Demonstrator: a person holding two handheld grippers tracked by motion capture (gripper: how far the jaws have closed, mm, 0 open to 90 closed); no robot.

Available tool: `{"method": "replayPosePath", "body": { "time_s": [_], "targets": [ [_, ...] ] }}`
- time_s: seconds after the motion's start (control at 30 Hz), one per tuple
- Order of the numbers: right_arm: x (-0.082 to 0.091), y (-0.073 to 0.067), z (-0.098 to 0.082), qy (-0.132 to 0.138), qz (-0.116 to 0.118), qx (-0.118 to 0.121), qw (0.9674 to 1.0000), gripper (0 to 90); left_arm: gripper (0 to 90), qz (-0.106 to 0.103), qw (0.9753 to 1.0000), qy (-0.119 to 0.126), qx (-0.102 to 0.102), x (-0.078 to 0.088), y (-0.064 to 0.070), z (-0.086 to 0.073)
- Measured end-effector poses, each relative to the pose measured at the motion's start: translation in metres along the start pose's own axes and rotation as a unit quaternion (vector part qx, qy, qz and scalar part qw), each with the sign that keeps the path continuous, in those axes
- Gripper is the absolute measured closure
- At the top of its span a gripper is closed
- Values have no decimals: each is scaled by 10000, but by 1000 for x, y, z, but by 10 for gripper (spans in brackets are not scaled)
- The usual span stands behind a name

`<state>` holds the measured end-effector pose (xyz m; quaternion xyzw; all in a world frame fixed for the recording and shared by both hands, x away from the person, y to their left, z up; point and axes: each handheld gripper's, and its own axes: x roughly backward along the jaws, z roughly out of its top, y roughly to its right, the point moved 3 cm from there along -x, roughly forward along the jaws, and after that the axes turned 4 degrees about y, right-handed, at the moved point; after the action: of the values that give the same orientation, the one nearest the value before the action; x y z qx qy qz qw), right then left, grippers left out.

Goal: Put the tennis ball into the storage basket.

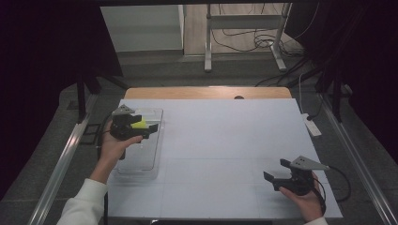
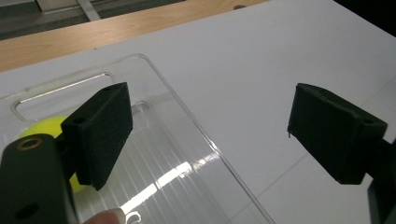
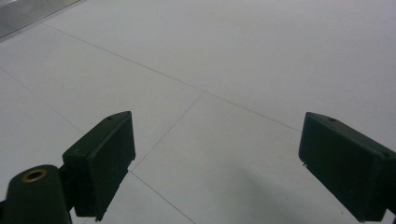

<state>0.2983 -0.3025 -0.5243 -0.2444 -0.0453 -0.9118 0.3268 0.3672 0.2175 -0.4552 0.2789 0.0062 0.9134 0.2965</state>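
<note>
High view: the left gripper (image 1: 141,125) hangs over a clear plastic tray (image 1: 141,161) at about 9 o'clock on the white worktop (image 1: 225,140), its jaws apart with nothing between them. A yellow-green ball (image 1: 139,123) lies inside the tray toward its far end, partly hidden by the gripper body. The right gripper (image 1: 277,174) rests near 4 o'clock, well apart from the tray, jaws likewise spread over bare worktop.

Left gripper view: the ball (image 2: 44,128) shows at 9 o'clock behind the left pad, outside the gap between the jaws. The tray (image 2: 187,112) is transparent and glossy, with a rounded corner, a slotted handle cutout in its end rim and a finely ribbed floor that catches the light.

Handling (a judgement): the ball looks light, round and smooth, so it would likely roll on the ribbed floor at a glancing touch; a grip across its widest part, pads on opposite sides, seems safest. The tray appears stiff, thin-walled and slippery, and may slide on the smooth worktop if nudged. The gripper pads are matt black, blocky and flat-faced.
</note>
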Motion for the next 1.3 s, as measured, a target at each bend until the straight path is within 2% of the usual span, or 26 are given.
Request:
{"method": "replayPosePath", "body": {
  "time_s": [0.7, 1.0, 1.3],
  "targets": [
    [3, -4, 2, 41, -35, 45, 10000, 108, 141, -434, 9990, 57, -124, 16, 39, -37],
    [4, -4, 2, 39, -37, 44, 10000, 108, 141, -563, 9983, 25, -173, 19, 50, -59],
    [4, -4, 2, 38, -46, 34, 10000, 108, 142, -593, 9981, 17, -182, 25, 56, -82]
  ]
}}
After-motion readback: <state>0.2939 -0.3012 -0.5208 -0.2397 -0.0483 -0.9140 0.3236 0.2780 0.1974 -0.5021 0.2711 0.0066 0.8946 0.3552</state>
